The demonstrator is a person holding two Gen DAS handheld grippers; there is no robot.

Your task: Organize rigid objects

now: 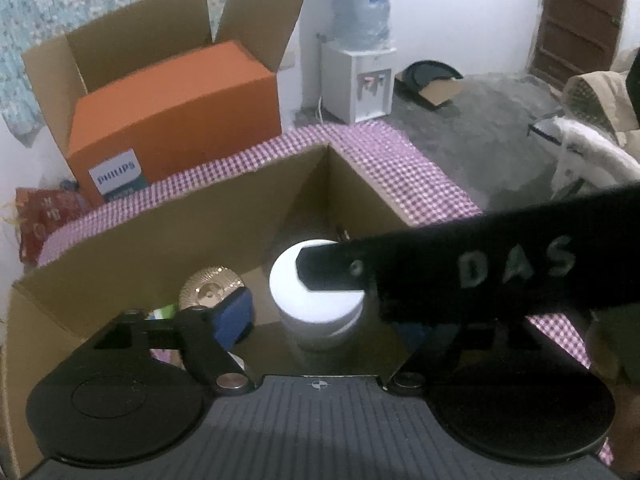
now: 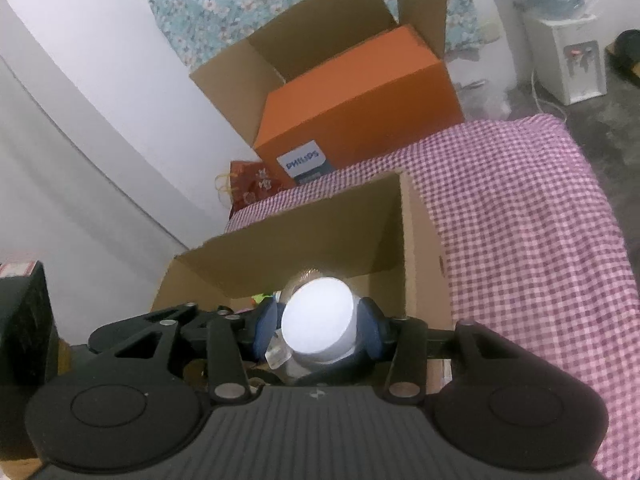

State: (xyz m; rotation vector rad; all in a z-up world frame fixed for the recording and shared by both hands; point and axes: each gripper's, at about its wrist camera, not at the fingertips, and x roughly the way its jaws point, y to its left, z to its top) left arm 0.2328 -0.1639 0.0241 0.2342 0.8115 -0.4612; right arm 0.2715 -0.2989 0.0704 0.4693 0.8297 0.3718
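The right gripper (image 2: 320,330) has its fingers closed on a white-capped jar (image 2: 318,320): the blue pads (image 2: 266,330) press the jar's sides just below its flat round cap, so the jar sits squarely between the fingers with its long axis running up toward the camera and leaning slightly to the right. Jar and fingers hang inside the open cardboard box (image 2: 420,248), which stands on the checked-cloth surface (image 2: 520,220); the box's far wall is ahead of the fingers and its right wall just to their right. Below the jar the box floor is crowded with small things too dim to name — whether the jar's base already rests on anything cannot be told. From the left wrist view the left gripper (image 1: 304,312) has its fingers spread, with nothing pressed between them; one blue pad (image 1: 234,316) shows at the left, the other side is hidden behind the dark arm of the right gripper crossing the view. The same jar (image 1: 316,304) lies straight ahead of the left fingers and slightly right of that pad, with a gold-patterned round lid (image 1: 210,286) just beyond the pad. The right hand is the one on the jar — the coming move likely turns on setting it down upright in the free corner ahead.
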